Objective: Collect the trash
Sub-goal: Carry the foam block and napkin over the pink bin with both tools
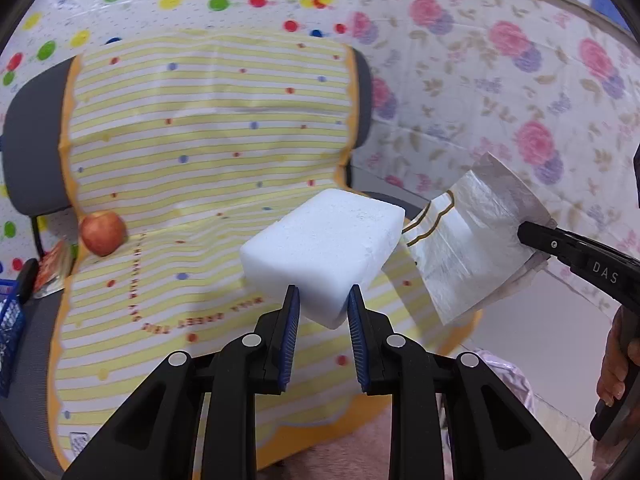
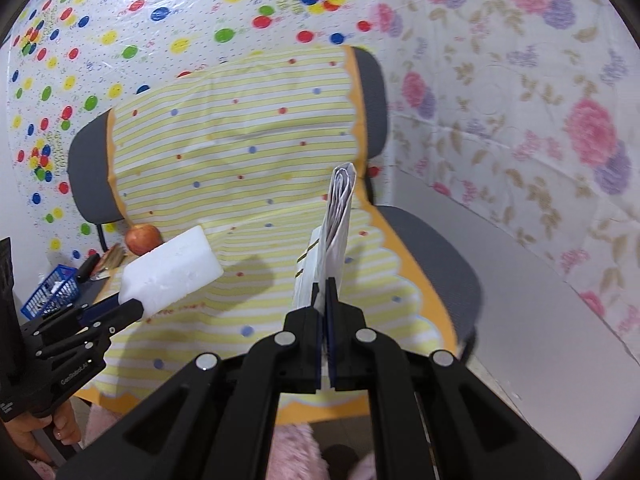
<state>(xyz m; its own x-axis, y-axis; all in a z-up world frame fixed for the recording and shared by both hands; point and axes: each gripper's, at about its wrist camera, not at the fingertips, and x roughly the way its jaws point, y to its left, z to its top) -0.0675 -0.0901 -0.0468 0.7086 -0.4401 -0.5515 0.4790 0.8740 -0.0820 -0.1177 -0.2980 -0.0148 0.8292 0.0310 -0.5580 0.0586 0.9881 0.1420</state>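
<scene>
A white foam block hangs in the air above the chair seat, and my left gripper is shut on its near corner. From the right wrist view the same foam block sticks out of the left gripper at the left. My right gripper is shut on a flat white paper bag with gold trim, held on edge. The paper bag appears broadside in the left wrist view, pinched at its right end by the right gripper.
A grey office chair covered with a yellow striped cloth fills the middle. A red apple lies on the seat's left side. A blue basket stands at the far left. Spotted and flowered sheets cover the walls; pink fluffy fabric lies below.
</scene>
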